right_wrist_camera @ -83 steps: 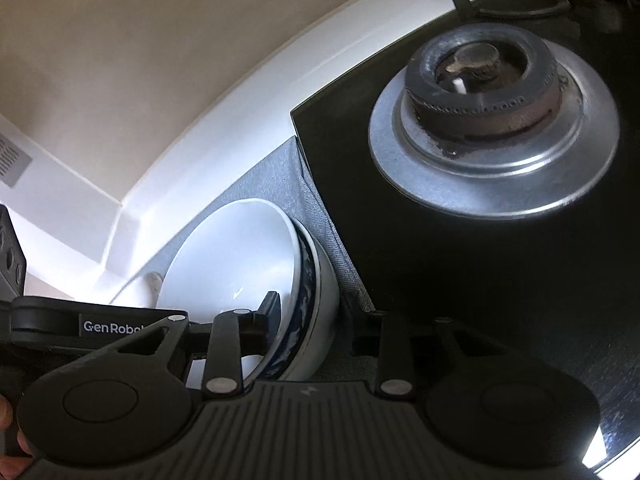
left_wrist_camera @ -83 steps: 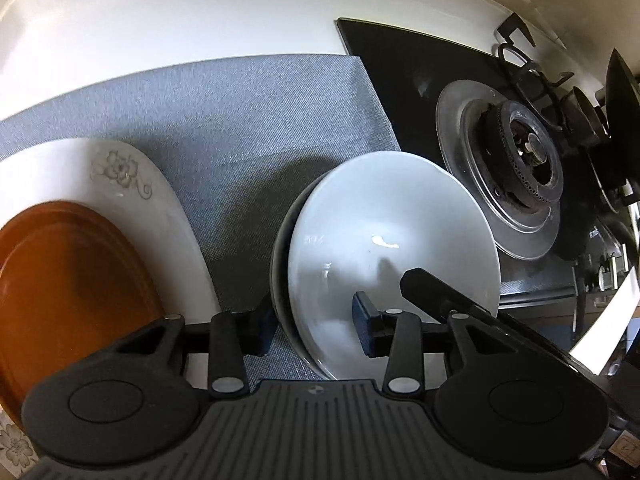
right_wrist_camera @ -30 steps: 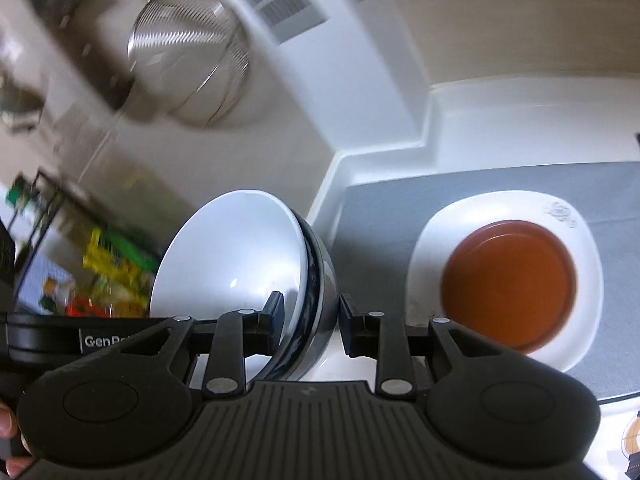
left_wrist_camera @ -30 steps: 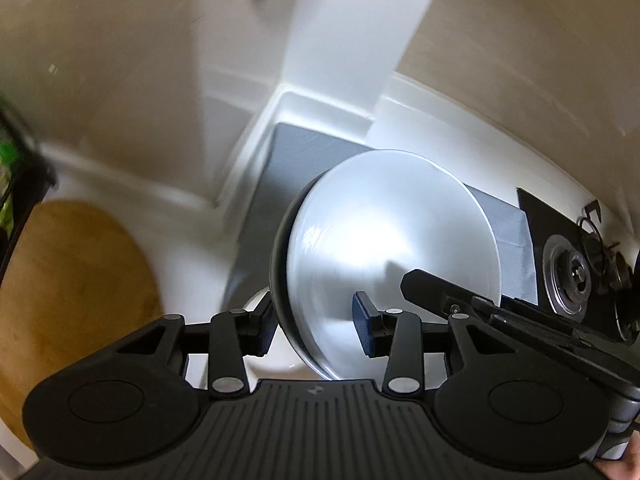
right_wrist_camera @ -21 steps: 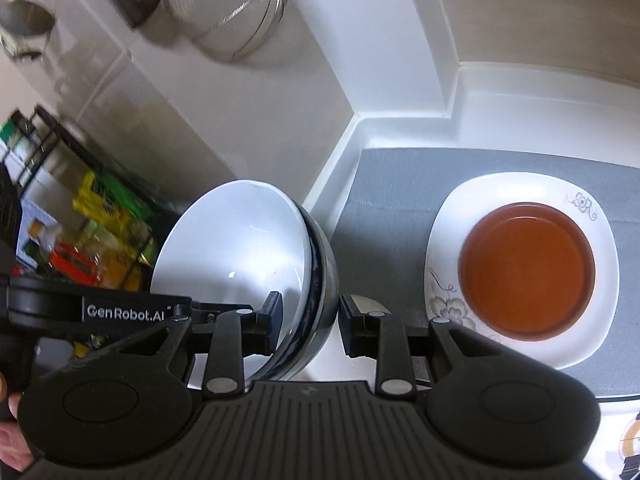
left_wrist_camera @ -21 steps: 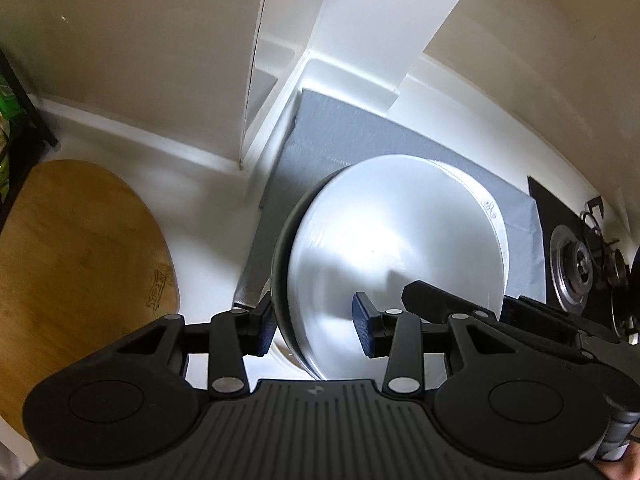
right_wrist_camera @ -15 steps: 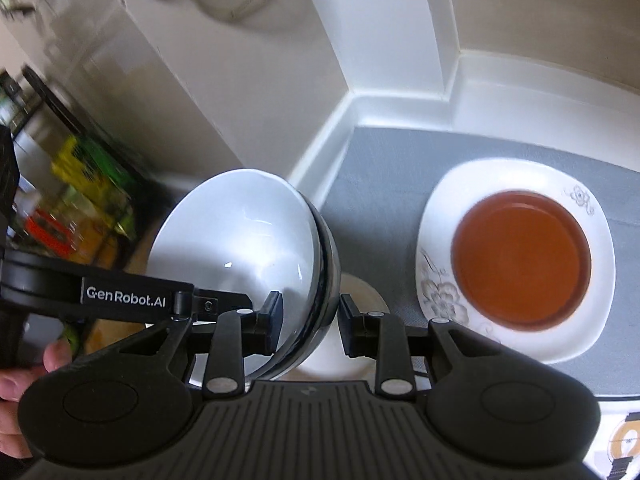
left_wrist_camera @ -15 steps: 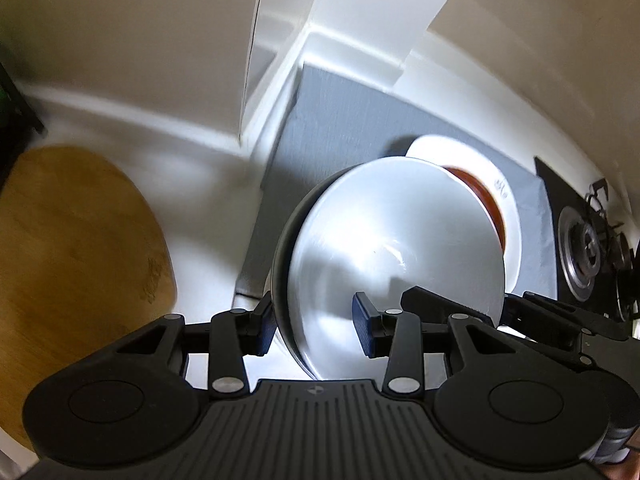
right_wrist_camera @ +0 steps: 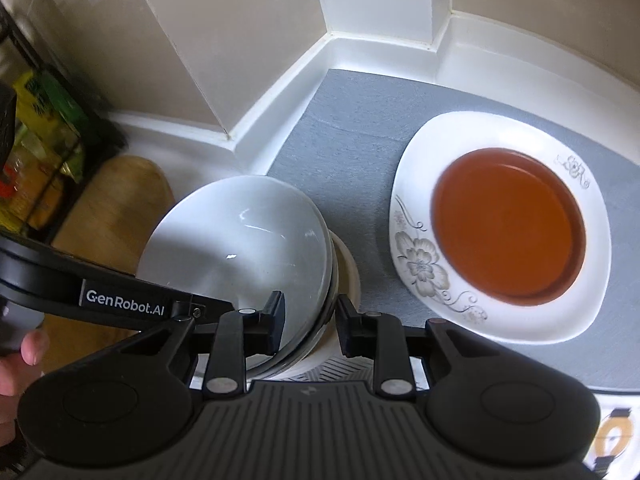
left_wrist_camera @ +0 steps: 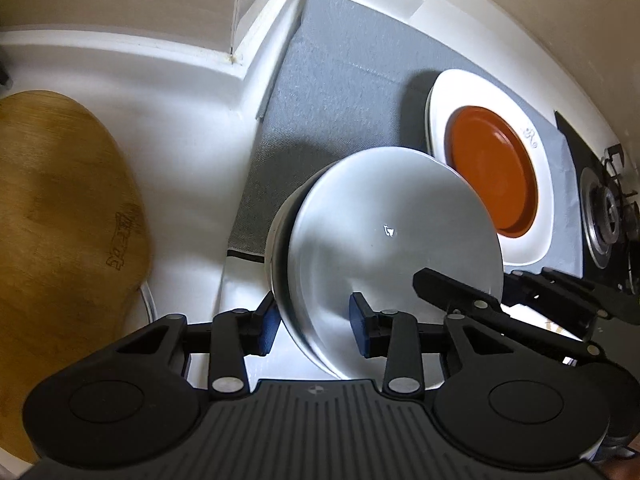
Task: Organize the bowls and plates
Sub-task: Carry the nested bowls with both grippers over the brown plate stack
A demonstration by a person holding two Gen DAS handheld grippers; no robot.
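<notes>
Both grippers hold one stack of nested white bowls (left_wrist_camera: 392, 240), also in the right wrist view (right_wrist_camera: 244, 240). My left gripper (left_wrist_camera: 314, 326) is shut on its left rim; my right gripper (right_wrist_camera: 310, 322) is shut on its right rim. The stack hangs over a cream-coloured round object (right_wrist_camera: 348, 276) at the left end of the grey mat (left_wrist_camera: 340, 92), touching or just above it; I cannot tell which. A brown plate (right_wrist_camera: 508, 220) lies on a white flowered plate (right_wrist_camera: 416, 260) on the mat (right_wrist_camera: 352, 152), right of the bowls. The same pair shows in the left wrist view (left_wrist_camera: 496, 176).
A wooden cutting board (left_wrist_camera: 60, 208) lies on the white counter at the left. White wall corners (right_wrist_camera: 328, 36) border the mat at the back. A gas burner (left_wrist_camera: 604, 220) sits at the far right. A rack with packets (right_wrist_camera: 44, 140) stands at the far left.
Both grippers carried the bowl stack from beside the stove, up and leftward, then down toward the mat's left end. The brown and white plates now lie to its right.
</notes>
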